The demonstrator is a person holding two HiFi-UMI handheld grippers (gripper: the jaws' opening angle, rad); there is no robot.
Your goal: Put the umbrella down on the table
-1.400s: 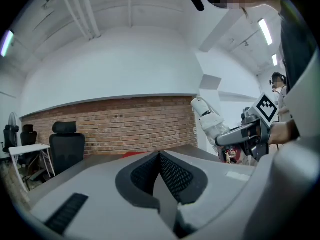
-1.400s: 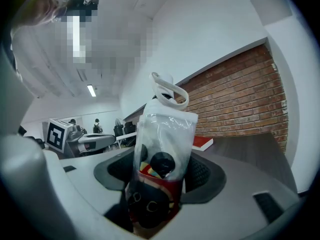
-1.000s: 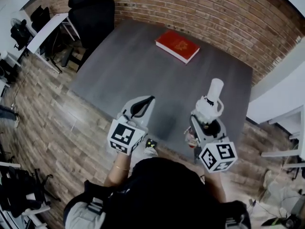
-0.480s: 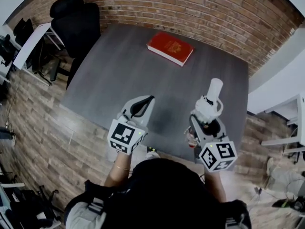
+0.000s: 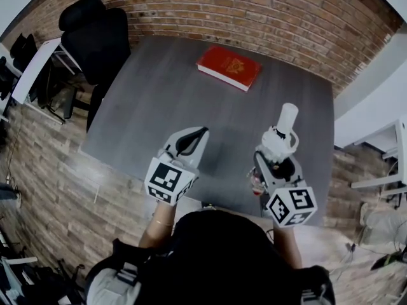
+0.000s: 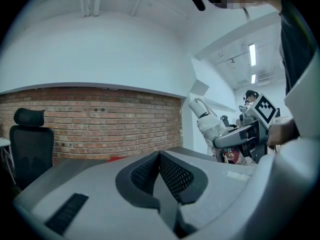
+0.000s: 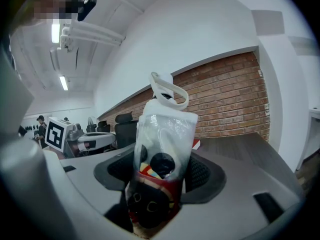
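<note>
**Umbrella:** The folded umbrella (image 5: 278, 146) sits in a clear sleeve between the jaws of your right tool (image 5: 275, 165). The pads clamp its red lower part. The white end with its loop points away from you, toward the brick wall (image 5: 267, 11). In the right gripper view the umbrella (image 7: 161, 149) stands up out of the jaws, slightly tilted. Gripping it low keeps the long free end out in front, so that end can probably reach the surface first.

**Position:** The umbrella hangs over the near right part of the desk (image 5: 165, 94). It does not appear to touch the desk yet, so the placing step is not done.

**Left tool:** Your left tool (image 5: 191, 142) is closed, pads together and nothing between them; the left gripper view confirms this (image 6: 159, 156). It hovers over the near edge, well apart from the umbrella. It likely has no part in this step.

**Surroundings:** The red book (image 5: 229, 67) lies at the far side, well away from the space ahead of the umbrella. The black chair (image 5: 95, 33) stands off the far left corner.
</note>
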